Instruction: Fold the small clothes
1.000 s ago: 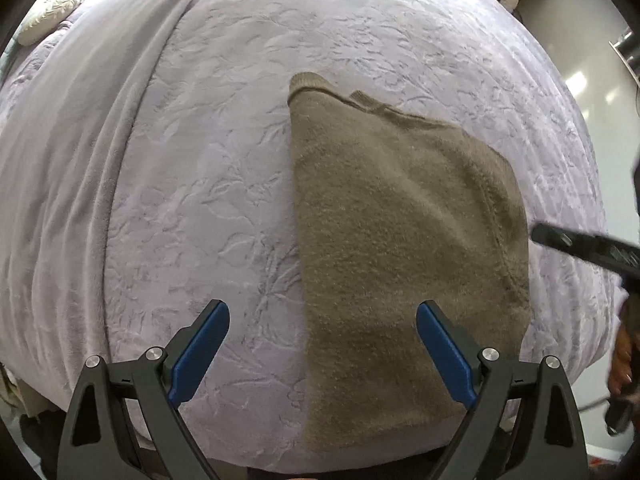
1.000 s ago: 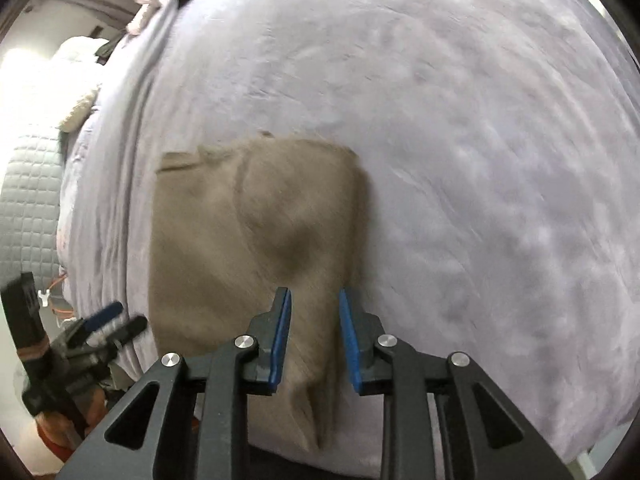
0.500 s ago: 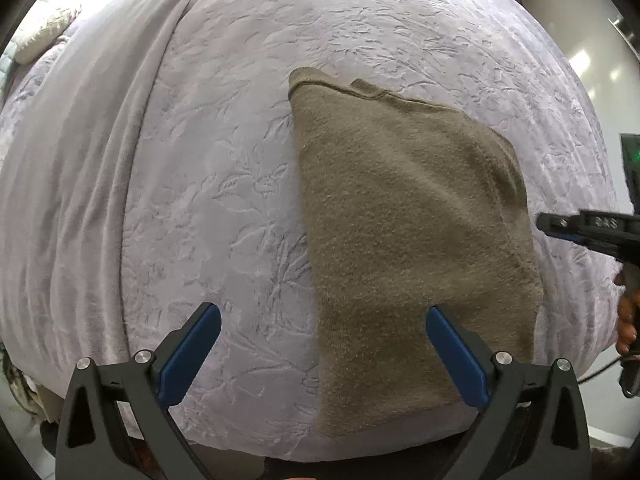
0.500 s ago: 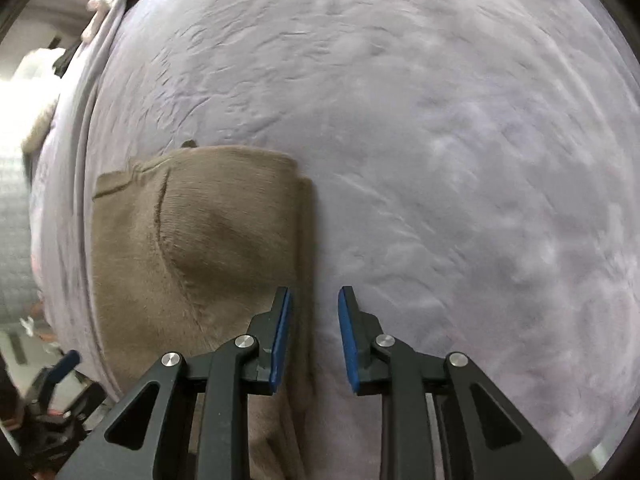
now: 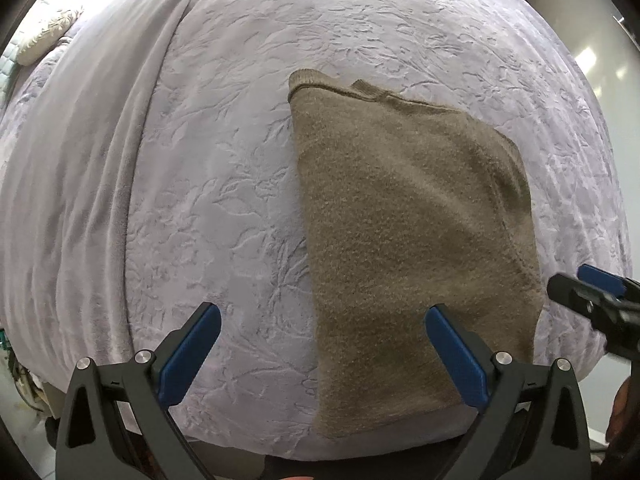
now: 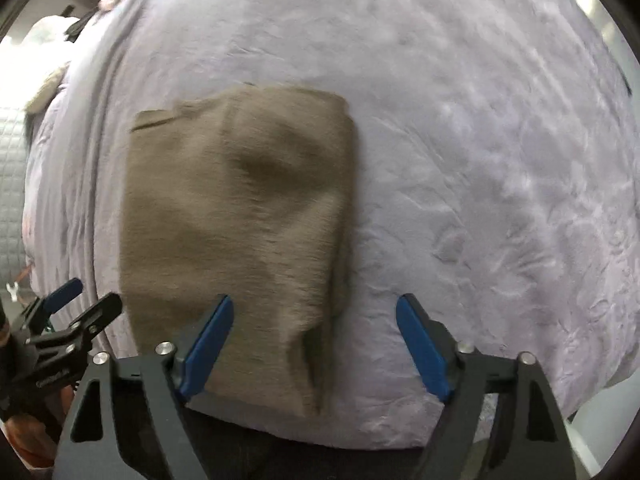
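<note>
A folded brown fleece garment (image 5: 400, 220) lies flat on a lavender embossed blanket (image 5: 220, 160), near the bed's front edge. My left gripper (image 5: 322, 312) hangs open and wide above the garment's near left edge, with nothing between its pads. In the right wrist view the same garment (image 6: 224, 208) has a soft dent and a loose fold along its right side. My right gripper (image 6: 315, 300) hovers over that right edge with its jaws opening; the pads touch nothing. Each gripper shows in the other's view: the right gripper (image 5: 592, 292) and the left gripper (image 6: 94, 296).
The blanket (image 6: 480, 160) covers the whole bed, with a smoother fold running down its left side. A pale pillow (image 5: 44, 36) lies at the far left corner. Light floor (image 5: 592, 56) shows past the bed's right side. A person's hand (image 6: 24, 444) holds the left gripper.
My right gripper's jaws have spread from nearly shut to wide, and it has shifted back over the garment's right edge. The left gripper has stayed in place, open.
</note>
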A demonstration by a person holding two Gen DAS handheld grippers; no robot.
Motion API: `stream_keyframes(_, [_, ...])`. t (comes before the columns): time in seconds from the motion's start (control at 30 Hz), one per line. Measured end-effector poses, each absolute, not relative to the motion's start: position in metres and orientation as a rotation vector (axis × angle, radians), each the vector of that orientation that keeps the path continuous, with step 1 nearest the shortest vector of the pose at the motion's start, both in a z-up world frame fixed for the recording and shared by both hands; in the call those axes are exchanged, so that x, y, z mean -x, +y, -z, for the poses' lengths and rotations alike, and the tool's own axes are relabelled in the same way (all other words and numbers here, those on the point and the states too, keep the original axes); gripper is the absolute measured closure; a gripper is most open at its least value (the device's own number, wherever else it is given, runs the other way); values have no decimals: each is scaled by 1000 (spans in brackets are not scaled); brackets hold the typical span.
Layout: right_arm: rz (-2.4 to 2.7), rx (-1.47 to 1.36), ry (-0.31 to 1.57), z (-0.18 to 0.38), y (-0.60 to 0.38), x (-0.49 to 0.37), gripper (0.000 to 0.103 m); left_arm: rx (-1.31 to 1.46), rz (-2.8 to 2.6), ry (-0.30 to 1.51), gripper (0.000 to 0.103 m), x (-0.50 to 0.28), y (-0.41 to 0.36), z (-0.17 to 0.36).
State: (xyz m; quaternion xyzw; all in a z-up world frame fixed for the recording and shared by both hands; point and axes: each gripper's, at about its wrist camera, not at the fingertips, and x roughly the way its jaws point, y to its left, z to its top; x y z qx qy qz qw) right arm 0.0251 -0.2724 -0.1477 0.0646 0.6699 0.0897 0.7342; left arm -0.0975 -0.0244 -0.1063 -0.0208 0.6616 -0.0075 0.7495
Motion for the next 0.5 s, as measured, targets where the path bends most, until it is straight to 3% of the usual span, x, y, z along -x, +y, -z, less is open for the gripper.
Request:
stream_keyframes(0.1, [-212, -137, 1469, 143, -261, -25, 0, 32, 3, 1448, 0, 97, -24, 106])
stream_keyframes(0.5, [-101, -143, 1521, 150, -261, -27, 0, 34, -22, 1447, 0, 98, -20, 100])
